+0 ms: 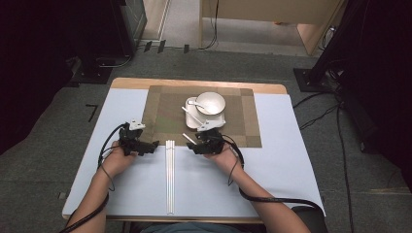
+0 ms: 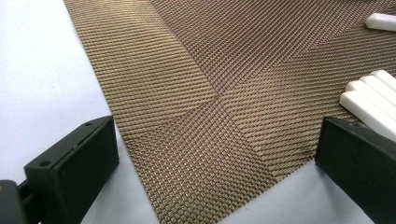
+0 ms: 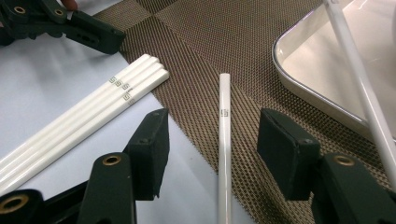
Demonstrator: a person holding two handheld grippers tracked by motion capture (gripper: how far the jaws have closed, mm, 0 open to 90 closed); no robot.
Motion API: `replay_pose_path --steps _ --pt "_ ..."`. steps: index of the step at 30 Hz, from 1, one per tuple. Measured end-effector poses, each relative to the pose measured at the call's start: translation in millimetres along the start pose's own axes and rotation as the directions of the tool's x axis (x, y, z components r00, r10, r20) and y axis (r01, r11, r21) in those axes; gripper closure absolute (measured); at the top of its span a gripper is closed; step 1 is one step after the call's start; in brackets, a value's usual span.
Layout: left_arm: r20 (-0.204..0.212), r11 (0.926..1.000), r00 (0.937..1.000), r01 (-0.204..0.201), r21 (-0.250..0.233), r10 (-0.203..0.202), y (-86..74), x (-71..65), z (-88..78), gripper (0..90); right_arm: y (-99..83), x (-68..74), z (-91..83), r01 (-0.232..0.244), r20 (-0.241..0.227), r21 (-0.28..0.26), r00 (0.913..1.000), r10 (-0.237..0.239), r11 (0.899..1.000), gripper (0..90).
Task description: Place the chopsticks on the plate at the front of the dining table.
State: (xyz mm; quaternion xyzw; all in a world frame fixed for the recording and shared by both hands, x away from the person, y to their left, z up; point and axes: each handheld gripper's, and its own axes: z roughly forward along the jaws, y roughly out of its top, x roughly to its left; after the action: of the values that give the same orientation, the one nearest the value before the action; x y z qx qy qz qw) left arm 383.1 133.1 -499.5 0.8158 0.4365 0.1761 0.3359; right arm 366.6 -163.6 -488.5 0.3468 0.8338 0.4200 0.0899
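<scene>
Beyond the tongs, grey carpet floor (image 1: pixel 252 63) runs to a pale wooden cabinet (image 1: pixel 272 12); black stands (image 1: pixel 320 73) flank both sides, cables (image 1: pixel 320 114) trailing across the carpet; a light-topped worktop (image 1: pixel 282 160) sits under even indoor light.

It looked like a lab or studio, not a home: a white table (image 1: pixel 272 184) stood on grey carpet (image 1: pixel 311 63). Black stands (image 1: pixel 335 53) and loose cables (image 1: pixel 316 114) ringed it, with plywood furniture (image 1: pixel 272 12) behind.
</scene>
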Motion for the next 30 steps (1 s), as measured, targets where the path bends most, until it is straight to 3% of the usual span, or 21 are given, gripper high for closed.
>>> replay_pose_path --steps 14,24,30 --pt "0.003 1.0 1.0 0.0 0.003 0.0 0.3 0.3 0.0 0.0 -5.2 0.6 -9.0 -0.023 0.002 -0.012 0.9997 0.023 1.0 45.6" --pt "0.003 1.0 1.0 -0.005 0.009 0.005 0.9 0.4 0.2 0.0 -14.6 1.7 -17.6 -0.008 0.037 -0.014 0.9993 0.009 1.0 46.0" --pt "0.015 0.9998 0.9998 -0.011 0.016 0.011 2.3 1.6 0.8 0.0 -18.8 0.6 -26.0 -0.011 0.032 -0.039 0.9994 0.012 0.999 50.5"
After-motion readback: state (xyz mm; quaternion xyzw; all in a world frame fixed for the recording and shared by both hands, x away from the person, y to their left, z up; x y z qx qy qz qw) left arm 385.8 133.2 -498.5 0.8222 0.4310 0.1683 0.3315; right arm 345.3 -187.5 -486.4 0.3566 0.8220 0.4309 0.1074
